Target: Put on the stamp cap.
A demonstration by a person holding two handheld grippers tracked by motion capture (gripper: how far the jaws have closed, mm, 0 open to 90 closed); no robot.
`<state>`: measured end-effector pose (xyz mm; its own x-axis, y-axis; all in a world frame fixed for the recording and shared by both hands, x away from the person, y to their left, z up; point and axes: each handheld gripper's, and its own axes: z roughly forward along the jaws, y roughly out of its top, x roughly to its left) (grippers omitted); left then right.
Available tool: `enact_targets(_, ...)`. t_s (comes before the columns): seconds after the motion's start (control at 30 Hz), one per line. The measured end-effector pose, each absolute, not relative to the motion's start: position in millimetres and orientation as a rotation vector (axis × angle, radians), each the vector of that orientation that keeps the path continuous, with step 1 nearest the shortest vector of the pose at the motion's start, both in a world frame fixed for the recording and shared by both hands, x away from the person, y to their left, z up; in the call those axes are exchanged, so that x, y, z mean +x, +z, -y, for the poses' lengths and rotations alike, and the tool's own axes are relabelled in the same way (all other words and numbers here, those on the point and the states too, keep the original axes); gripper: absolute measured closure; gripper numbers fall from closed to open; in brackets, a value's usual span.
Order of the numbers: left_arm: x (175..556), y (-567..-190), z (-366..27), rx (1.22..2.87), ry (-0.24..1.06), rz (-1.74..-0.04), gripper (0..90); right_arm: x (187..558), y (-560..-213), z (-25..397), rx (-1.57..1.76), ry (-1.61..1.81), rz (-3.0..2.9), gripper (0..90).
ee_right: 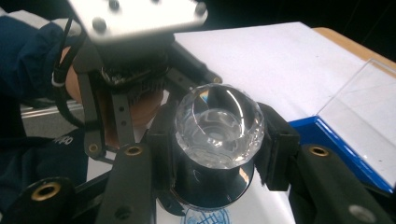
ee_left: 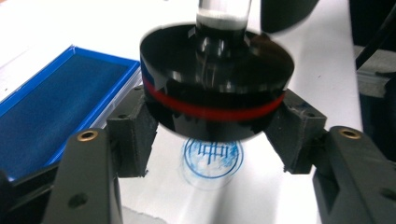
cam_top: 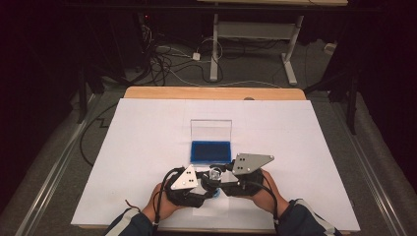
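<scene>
A dim room is seen from above. A wooden table [cam_top: 211, 93] is covered almost wholly by a large white sheet [cam_top: 147, 147], so that bare wood shows only along the far edge. Beyond it, a grey carpeted floor [cam_top: 255, 73] is strewn with tangled black and white cables [cam_top: 167, 61]. The white metal legs of a second desk [cam_top: 255, 32] stand farther back on that floor. Darkness surrounds the scene on both sides, and a pale metal rail [cam_top: 54, 169] runs diagonally along the floor at the left.
</scene>
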<state>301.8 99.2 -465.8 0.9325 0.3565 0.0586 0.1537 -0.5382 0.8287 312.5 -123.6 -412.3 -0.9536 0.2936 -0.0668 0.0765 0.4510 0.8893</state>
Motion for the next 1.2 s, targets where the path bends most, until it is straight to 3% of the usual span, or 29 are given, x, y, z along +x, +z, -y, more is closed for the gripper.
enact_targets(0.43,302,-468,-100,2.168,0.319,-0.38,34.0,313,-404,131,0.325,1.512,-2.448,56.7)
enact_targets(1.0,302,-462,-139,2.195,0.482,-0.437,22.2,312,-393,142,0.322,1.488,-2.406,56.7)
enact_targets(1.07,301,-462,-143,2.193,0.52,-0.456,15.1,312,-392,143,0.321,1.489,-2.405,56.6)
enact_targets(1.2,301,-459,-152,2.168,0.525,-0.474,14.7,312,-391,147,0.327,1.48,-2.398,56.7)
